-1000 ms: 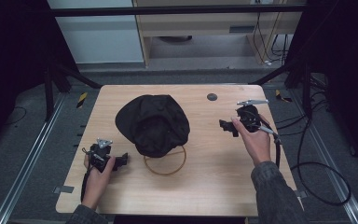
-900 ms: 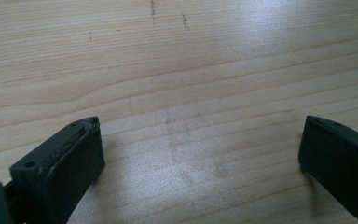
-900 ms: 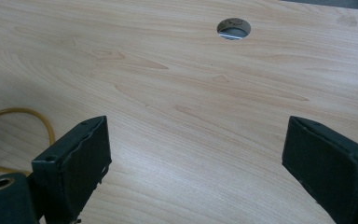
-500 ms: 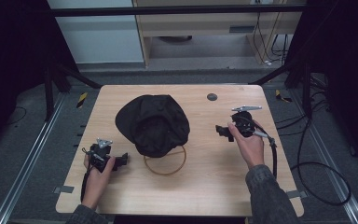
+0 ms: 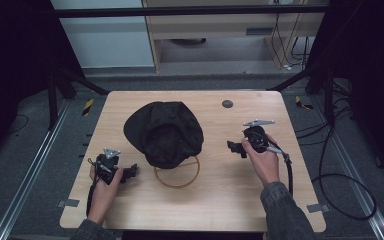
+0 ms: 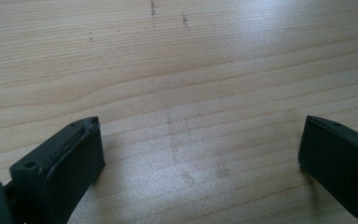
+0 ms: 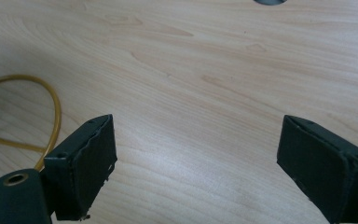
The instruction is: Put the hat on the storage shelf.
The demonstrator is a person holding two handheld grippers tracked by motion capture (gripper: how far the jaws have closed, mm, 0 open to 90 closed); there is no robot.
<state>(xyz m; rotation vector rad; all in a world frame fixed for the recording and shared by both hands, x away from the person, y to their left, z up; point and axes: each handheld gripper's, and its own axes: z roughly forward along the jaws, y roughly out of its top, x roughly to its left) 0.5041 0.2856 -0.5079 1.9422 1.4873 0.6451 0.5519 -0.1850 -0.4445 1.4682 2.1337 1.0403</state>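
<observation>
right claw (image 5: 236, 147), jaws wide and empty, now nearer the black cap (image 5: 164, 132) than a second ago; left claw (image 5: 128, 172) wide, resting on desk (image 5: 230, 200); likely reaching.

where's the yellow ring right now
High view: the ring lies on the table at mid-front, its far edge tucked under the black hat.

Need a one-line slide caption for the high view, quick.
Two hand-held grippers, left gripper and right gripper, flank a black cap and yellow ring on a wooden table.
</observation>
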